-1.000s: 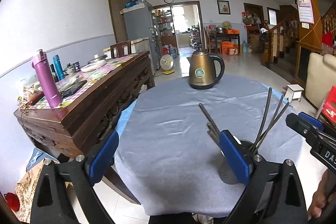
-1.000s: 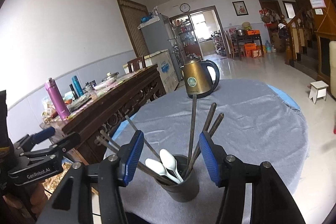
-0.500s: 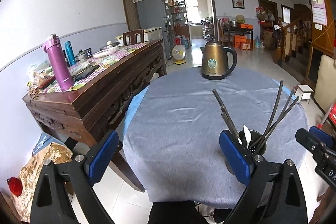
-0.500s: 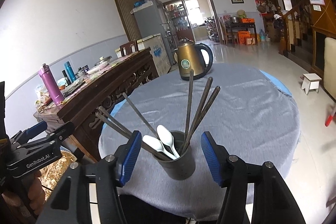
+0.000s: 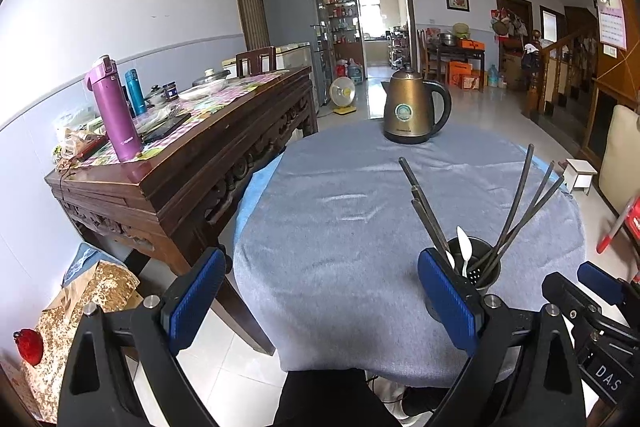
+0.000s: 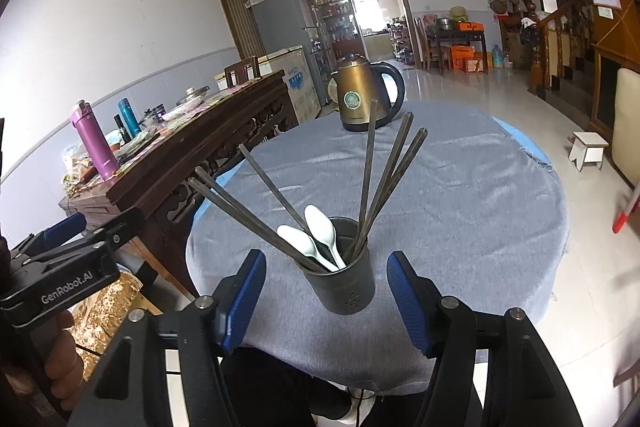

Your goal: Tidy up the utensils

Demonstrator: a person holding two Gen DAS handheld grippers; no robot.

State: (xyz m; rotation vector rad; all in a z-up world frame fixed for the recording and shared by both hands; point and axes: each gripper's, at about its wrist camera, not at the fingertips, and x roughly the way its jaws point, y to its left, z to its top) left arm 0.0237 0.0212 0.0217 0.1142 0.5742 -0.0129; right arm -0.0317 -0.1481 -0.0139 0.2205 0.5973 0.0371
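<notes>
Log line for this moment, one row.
utensil holder: upright on grey cloth | chopsticks, spoons inside | right hand-held gripper: opening, astride holder | left hand-held gripper: open, empty

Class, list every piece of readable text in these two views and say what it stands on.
"GenRobot.AI": on the left gripper.
"DAS": cut off at the frame edge, on the right gripper.
Kettle badge, purple flask print, wall calendar: too small to read.
</notes>
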